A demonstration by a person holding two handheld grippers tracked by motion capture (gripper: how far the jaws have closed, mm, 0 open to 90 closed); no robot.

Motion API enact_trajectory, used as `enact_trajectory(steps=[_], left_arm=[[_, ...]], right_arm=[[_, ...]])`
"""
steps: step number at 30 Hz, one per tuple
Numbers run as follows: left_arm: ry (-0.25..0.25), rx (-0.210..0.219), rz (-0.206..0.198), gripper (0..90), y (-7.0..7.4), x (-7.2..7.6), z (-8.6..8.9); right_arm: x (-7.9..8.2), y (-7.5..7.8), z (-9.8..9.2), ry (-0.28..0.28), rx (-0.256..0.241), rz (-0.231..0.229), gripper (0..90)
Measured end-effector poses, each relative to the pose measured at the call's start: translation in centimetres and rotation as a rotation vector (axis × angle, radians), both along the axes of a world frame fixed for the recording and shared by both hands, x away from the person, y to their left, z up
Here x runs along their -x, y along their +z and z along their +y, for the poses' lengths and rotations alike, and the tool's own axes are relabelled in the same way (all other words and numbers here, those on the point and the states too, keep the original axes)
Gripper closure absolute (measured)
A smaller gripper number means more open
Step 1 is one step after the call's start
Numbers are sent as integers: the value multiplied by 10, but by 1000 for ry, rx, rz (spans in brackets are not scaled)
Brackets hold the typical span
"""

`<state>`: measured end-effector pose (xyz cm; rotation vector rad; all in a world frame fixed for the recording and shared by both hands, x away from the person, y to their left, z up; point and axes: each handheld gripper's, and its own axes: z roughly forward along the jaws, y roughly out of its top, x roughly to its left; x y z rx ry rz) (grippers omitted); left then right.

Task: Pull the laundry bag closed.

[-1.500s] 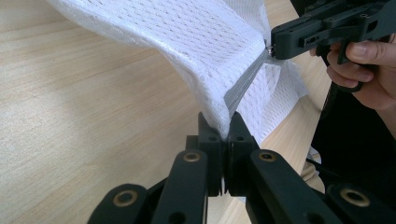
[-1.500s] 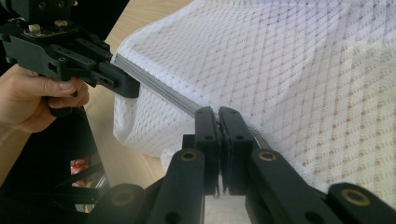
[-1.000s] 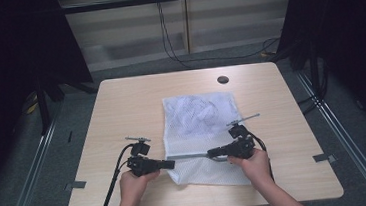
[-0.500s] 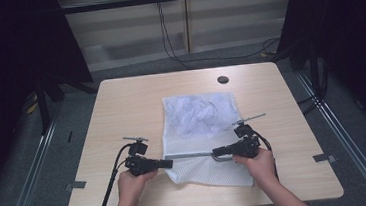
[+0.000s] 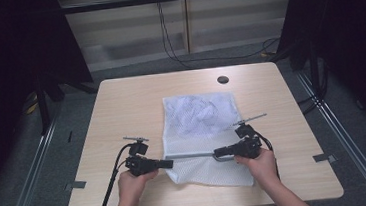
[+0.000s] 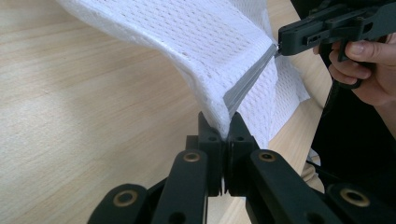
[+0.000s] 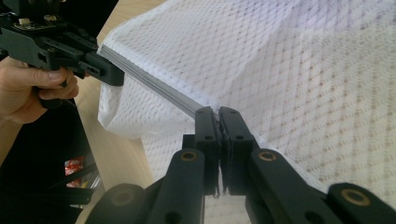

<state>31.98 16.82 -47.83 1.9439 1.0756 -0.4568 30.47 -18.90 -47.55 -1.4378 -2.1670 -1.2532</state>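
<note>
- Mesh bag (image 5: 201, 131), white and netted, lay flat at the middle of the tabletop (image 5: 121, 108), its near part reaching close to the tabletop's front edge.
- At the near end of the mesh bag, a grey zipper strip (image 5: 190, 156) ran across it, stretched taut between the two tools and lifted slightly off the tabletop.
- At the bag's left edge, the left hand-held gripper (image 5: 168, 163) was clenched on the end of the grey strip; in the left gripper view its jaws (image 6: 219, 135) pressed together with mesh and strip pinched between them.
- At the bag's right side, the right hand-held gripper (image 5: 218, 154) was likewise clamped on the strip; in the right gripper view its jaws met over the grey band where it joined the mesh.
- Each tool was held by a hand coming from the tabletop's near edge, left hand (image 5: 130, 184) and right hand (image 5: 262, 165).
- Farther along the bag, a crumpled white bundle (image 5: 197, 113) showed through the netting in its far half.
- Beyond the bag's far edge, a dark round hole (image 5: 223, 79) sat in the tabletop near its back edge.
</note>
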Motion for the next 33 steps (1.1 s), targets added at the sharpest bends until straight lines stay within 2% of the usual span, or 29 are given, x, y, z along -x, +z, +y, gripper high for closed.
enact_trajectory(steps=[1,2,8,19,33], left_arm=[[5,5,10,884,0,1,-1],[0,-2,-2,884,0,0,-1],[0,-1,1,883,-1,0,-2],[-1,-11,-4,884,-1,0,-1],[-3,-6,9,884,-1,1,-2]], right_arm=[[0,0,-1,0,-3,7,866],[0,0,-2,-3,0,14,866],[1,1,-4,0,-2,0,866],[2,0,-7,-11,3,11,866],[3,0,-9,-9,2,-2,866]])
